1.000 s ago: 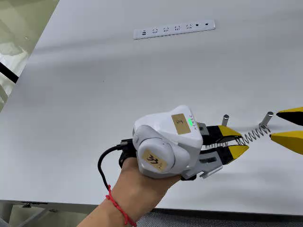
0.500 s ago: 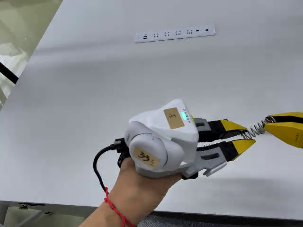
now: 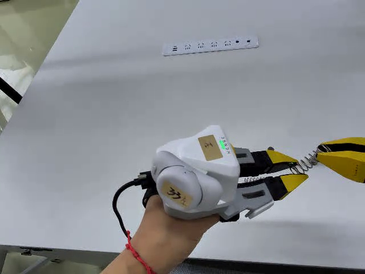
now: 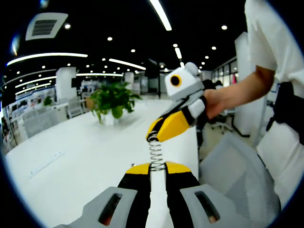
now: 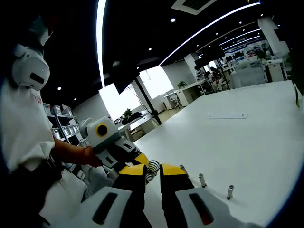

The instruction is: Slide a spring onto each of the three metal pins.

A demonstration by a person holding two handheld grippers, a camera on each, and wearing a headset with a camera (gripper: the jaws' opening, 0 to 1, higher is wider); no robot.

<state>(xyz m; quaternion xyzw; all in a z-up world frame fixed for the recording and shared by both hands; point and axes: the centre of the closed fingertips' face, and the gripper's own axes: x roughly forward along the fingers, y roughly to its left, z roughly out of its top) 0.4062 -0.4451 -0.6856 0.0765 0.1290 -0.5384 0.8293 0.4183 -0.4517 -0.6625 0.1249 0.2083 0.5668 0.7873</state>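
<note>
Right gripper view: pins (image 5: 202, 180) look bare on the desk (image 5: 247, 142); left gripper (image 3: 301, 170) and right gripper (image 3: 319, 152) jaws both grip one spring (image 3: 306, 161), none fitted yet.

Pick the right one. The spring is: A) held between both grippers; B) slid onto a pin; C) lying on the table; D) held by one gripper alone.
A: the spring runs from the jaws of the left gripper to those of the right gripper.
</note>
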